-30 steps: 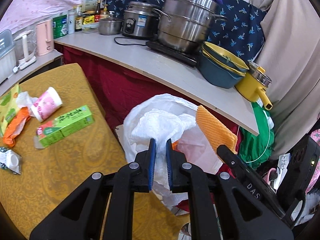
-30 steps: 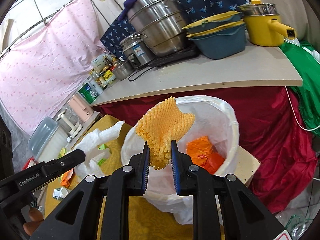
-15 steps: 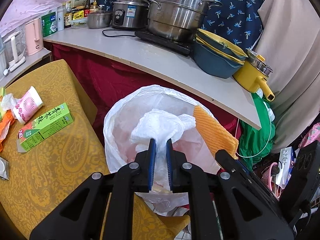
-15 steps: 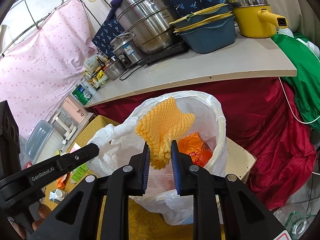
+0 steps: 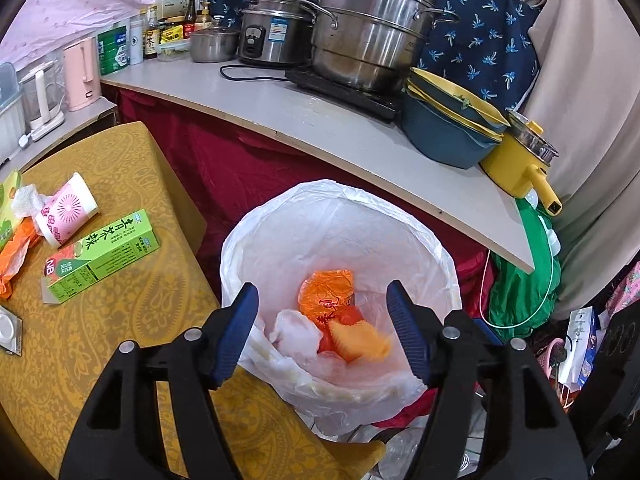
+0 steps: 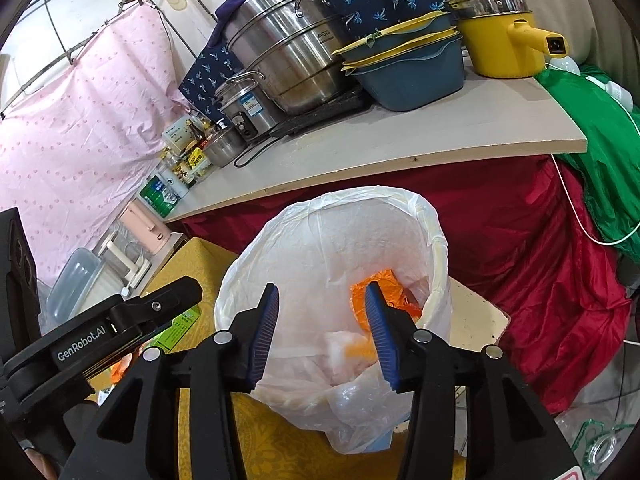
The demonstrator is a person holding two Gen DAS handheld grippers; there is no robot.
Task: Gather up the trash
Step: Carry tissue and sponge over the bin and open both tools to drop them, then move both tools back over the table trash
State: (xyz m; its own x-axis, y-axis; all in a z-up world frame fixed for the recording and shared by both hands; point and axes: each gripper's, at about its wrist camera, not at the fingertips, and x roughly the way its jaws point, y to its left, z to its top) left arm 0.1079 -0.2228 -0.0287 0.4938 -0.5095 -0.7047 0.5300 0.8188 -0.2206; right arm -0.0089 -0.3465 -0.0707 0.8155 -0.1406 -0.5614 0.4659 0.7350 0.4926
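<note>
- The left gripper [image 5: 322, 334] hangs over the mouth of the lined trash bin [image 5: 448, 268]; its jaws are opening, set wide, with nothing pinched between them.
- The right gripper [image 6: 322, 334] hovers over the same bin, its jaws also opening and empty.
- Inside the bin lie a crumpled white tissue [image 5: 294, 330], a blurred orange foam net [image 5: 362, 340] and an orange plastic wrapper [image 5: 328, 294], all below the blue pads.
- On the yellow-clothed table [image 5: 120, 320] beside the bin rest a green carton [image 5: 102, 258] and a pink paper cup [image 5: 66, 210], with an orange wrapper [image 5: 14, 256] at the edge.
- Beyond, the counter [image 5: 320, 120] carries a steel steamer pot [image 5: 372, 36], a rice cooker [image 5: 274, 38], blue basins [image 5: 448, 132] and a yellow electric pot [image 5: 516, 168].
</note>
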